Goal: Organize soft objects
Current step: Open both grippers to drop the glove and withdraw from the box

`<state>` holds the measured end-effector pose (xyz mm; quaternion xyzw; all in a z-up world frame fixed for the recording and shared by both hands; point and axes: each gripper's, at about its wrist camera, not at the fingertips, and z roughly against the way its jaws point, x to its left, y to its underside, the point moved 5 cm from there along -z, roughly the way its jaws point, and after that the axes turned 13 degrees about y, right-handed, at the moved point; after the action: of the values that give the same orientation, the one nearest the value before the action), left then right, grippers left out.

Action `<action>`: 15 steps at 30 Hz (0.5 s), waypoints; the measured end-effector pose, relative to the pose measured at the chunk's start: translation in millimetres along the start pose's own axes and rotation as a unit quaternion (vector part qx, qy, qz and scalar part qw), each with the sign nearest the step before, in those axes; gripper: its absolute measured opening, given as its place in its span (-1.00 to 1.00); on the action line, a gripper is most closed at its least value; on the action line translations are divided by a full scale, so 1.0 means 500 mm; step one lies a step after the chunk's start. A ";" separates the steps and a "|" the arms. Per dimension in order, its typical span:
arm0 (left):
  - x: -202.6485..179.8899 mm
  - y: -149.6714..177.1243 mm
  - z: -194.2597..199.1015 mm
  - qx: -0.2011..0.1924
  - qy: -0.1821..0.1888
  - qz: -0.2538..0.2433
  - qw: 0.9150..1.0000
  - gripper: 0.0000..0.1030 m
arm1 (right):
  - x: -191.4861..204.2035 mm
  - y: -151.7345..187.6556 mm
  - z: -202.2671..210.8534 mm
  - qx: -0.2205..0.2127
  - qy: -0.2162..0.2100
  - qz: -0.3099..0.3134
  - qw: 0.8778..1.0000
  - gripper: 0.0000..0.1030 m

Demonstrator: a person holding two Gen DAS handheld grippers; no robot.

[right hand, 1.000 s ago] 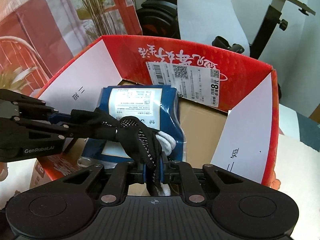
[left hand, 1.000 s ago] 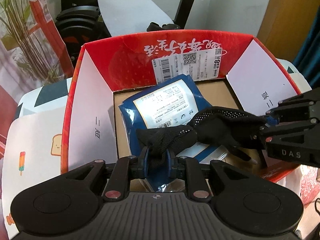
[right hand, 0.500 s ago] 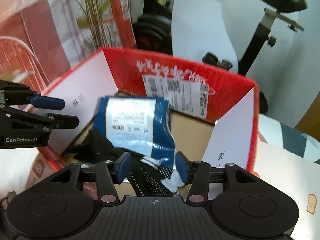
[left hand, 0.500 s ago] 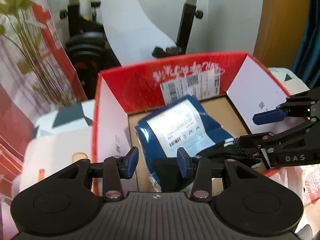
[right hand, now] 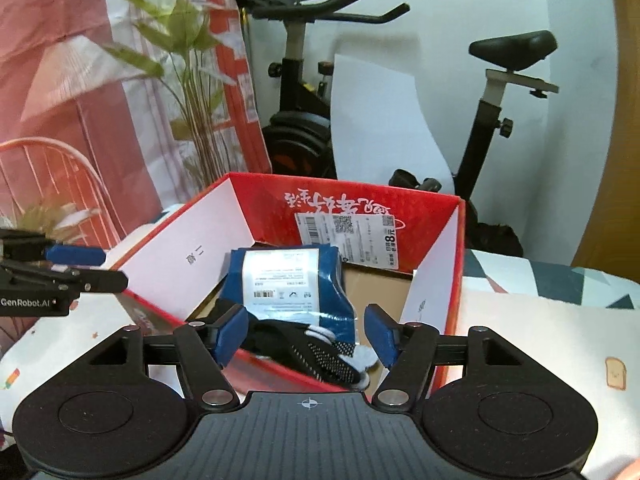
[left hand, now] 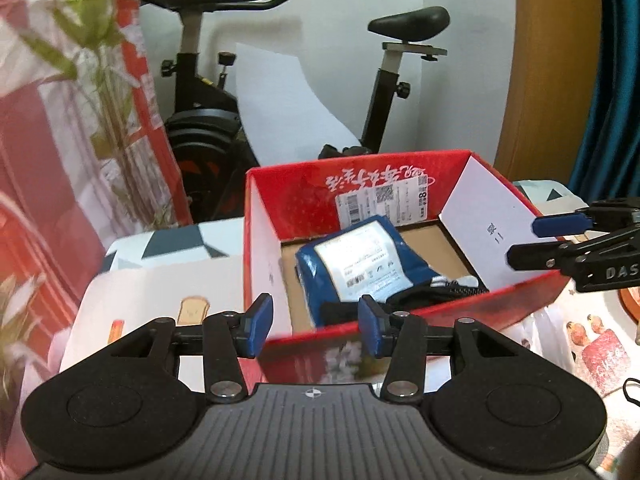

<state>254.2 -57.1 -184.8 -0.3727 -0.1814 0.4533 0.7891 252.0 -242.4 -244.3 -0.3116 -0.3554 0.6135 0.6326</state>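
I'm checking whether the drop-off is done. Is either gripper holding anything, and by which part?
Nothing held. Left gripper and right gripper are open; the black glove lies in the red box.

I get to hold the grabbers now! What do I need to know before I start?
Left gripper: open, nothing between its jaws, which have just been opening.
Right gripper: open and empty too, jaws just opened.
Black dotted glove: lies in the red cardboard box, at its near wall, partly on the blue package.
Done: the glove is in the box, let go.
Left: look for more soft things to put away; none shows clearly in these views.
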 end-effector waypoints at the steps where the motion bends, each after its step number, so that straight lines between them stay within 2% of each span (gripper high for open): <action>1: 0.000 0.008 0.004 0.000 -0.002 0.005 1.000 -0.04 | -0.001 0.004 0.009 -0.003 0.000 -0.003 1.000 0.19; 8: 0.020 0.069 0.006 0.024 0.002 0.054 0.998 -0.04 | 0.002 0.042 0.053 -0.014 0.009 -0.007 1.000 0.19; 15: 0.040 0.125 0.002 0.047 0.002 0.090 0.995 -0.04 | 0.007 0.090 0.073 0.000 0.008 -0.012 1.000 0.19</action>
<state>227.8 -20.0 -232.1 -0.3506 -0.1245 0.5297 0.7622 196.6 -238.3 -261.1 -0.3115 -0.3542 0.6034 0.6430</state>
